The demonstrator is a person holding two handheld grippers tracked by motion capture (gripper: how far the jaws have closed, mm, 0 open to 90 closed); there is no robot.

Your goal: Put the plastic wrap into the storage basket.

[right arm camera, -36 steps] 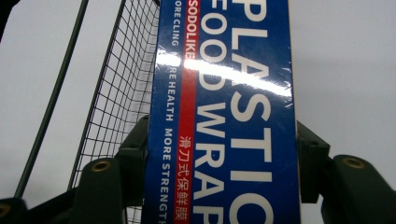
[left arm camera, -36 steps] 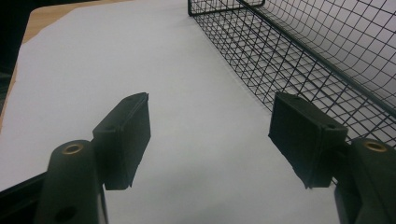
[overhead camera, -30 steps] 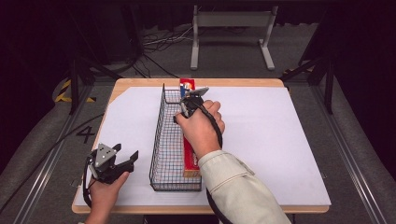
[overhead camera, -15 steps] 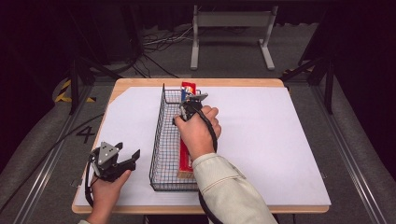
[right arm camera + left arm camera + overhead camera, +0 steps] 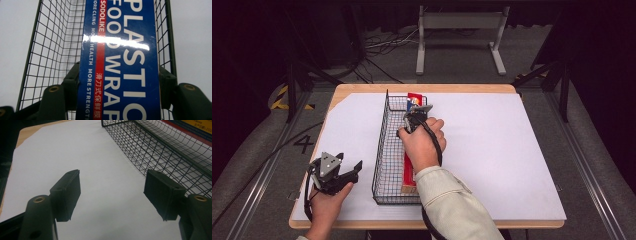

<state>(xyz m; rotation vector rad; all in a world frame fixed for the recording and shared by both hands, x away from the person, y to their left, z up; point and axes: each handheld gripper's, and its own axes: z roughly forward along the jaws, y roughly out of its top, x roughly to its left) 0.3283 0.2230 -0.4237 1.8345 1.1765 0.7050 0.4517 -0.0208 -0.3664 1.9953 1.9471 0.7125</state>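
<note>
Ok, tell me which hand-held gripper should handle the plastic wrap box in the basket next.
Right. The right hand-held gripper already has its jaws on both sides of the plastic wrap box in the wire basket; the left hand-held gripper is open over bare paper beside it.

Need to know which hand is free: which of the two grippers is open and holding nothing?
The left gripper, jaws apart above bare paper; the right gripper clamps the food wrap box.
</note>
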